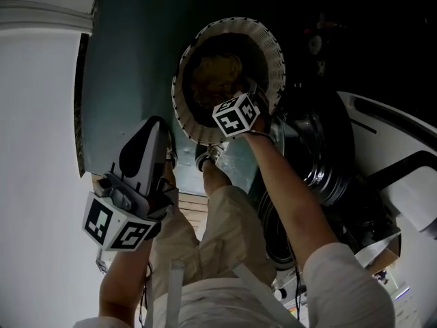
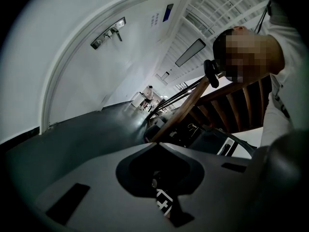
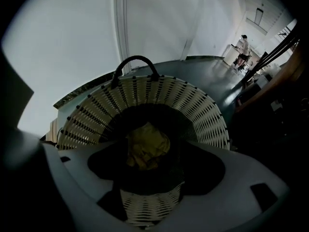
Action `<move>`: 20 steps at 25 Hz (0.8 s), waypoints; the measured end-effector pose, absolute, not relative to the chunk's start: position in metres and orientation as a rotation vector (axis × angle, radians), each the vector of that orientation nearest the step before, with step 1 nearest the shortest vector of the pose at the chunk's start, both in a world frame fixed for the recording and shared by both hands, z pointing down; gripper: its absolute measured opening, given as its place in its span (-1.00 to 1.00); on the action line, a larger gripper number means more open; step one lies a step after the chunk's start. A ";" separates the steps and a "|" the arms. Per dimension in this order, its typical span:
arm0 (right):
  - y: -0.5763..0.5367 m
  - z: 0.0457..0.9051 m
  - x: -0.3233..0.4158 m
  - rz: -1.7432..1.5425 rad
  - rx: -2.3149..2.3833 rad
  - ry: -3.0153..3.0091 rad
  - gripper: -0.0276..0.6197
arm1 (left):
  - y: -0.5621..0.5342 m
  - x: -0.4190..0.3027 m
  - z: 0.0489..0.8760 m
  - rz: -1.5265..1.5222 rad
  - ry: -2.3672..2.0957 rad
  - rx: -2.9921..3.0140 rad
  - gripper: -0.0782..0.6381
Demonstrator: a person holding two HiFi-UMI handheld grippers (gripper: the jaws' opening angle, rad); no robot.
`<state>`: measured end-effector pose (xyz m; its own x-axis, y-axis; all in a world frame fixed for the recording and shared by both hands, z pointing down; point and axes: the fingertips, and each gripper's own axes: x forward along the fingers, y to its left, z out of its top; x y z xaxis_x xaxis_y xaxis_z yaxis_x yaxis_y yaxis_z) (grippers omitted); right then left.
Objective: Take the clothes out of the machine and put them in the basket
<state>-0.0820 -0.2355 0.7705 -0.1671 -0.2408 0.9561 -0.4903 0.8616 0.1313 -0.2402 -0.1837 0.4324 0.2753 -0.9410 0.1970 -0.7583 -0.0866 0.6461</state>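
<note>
A white woven basket (image 1: 273, 50) with a dark handle (image 3: 136, 59) stands on the dark floor. A crumpled yellow cloth (image 1: 220, 74) lies inside it on the dark lining. My right gripper (image 1: 240, 104) hangs over the basket's near rim and points down into it. Its jaws stand apart above the yellow cloth (image 3: 145, 141), and the pads press on nothing. My left gripper (image 1: 151, 130) is held to the left of the basket, over the floor. In the left gripper view its jaws (image 2: 155, 145) meet at the tips with nothing between them.
The washing machine's round dark door (image 1: 321, 162) and white casing (image 1: 403, 135) are at the right, close beside the basket. A white wall (image 1: 41, 149) runs along the left. The person's shoes (image 1: 205, 157) stand just before the basket. A wooden stair railing (image 2: 186, 108) shows in the left gripper view.
</note>
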 end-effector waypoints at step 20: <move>-0.233 0.619 -0.069 0.225 0.803 -1.870 -0.88 | -0.171 -0.246 0.338 -0.409 -1.482 2.013 -0.74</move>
